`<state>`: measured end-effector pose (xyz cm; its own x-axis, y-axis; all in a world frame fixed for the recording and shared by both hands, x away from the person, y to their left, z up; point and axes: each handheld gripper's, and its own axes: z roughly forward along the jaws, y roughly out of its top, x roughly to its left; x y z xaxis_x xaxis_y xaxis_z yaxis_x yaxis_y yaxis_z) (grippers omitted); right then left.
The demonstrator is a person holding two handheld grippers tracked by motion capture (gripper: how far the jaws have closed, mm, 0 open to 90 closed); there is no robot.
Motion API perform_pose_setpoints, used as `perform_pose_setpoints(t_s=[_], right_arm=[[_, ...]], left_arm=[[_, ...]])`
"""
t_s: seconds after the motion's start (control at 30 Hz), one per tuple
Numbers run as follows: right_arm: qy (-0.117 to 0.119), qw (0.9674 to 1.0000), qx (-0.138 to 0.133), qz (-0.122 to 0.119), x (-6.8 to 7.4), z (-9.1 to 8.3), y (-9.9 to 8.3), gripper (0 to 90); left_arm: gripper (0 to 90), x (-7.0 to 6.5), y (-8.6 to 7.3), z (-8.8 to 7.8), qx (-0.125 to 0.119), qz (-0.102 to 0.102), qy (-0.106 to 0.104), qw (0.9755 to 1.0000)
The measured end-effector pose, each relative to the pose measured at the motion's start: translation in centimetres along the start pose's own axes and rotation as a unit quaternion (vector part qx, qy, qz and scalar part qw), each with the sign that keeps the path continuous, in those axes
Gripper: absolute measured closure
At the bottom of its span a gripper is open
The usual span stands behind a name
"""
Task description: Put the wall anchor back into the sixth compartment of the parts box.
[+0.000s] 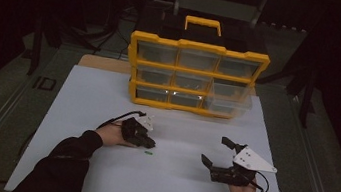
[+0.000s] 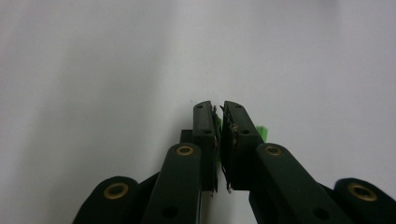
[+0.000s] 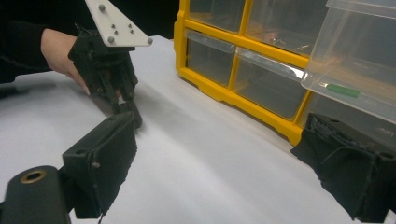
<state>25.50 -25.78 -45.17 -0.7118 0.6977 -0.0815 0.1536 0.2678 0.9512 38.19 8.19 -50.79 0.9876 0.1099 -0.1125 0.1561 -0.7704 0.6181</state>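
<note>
One small green piece (image 2: 261, 133) sits on the white table (image 1: 172, 177), pinched at the left tool's (image 2: 218, 122) nearly closed tips. Grip looks marginal: lift slowly, straight up. Right tool (image 3: 224, 158) idles wide open, empty, facing the yellow drawer organizer (image 1: 198, 47).

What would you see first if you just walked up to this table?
First the yellow drawer cabinet at the back of the white table, with a clear drawer pulled out at its right. Then the left gripper, shut on a small green piece, and the right gripper with its jaws wide apart.
</note>
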Motion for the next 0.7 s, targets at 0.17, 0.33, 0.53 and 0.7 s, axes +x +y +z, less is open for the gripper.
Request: perform_pose_setpoints(t_s=[0.17, 0.33, 0.53, 0.7], right_arm=[[0.0, 1.0, -0.001, 0.001, 0.0, -0.1, 0.0, 10.7], [0.0, 1.0, -0.001, 0.002, 0.0, -0.1, 0.0, 10.7], [0.0, 1.0, -0.004, 0.004, -0.1, -0.1, 0.0, 10.7], [-0.001, 1.0, -0.003, 0.003, -0.1, -0.2, 0.1, 10.7]], left_arm=[[83.4, 0.1, 1.1, -1.1, -0.015, -0.001, 0.003, 0.9999], [83.4, 0.2, 2.6, -2.5, -0.032, 0.002, 0.006, 0.9995], [83.4, 0.1, 4.9, -4.1, -0.042, 0.015, 0.009, 0.999], [83.4, 0.0, 6.1, -4.9, -0.051, 0.022, 0.011, 0.9984]])
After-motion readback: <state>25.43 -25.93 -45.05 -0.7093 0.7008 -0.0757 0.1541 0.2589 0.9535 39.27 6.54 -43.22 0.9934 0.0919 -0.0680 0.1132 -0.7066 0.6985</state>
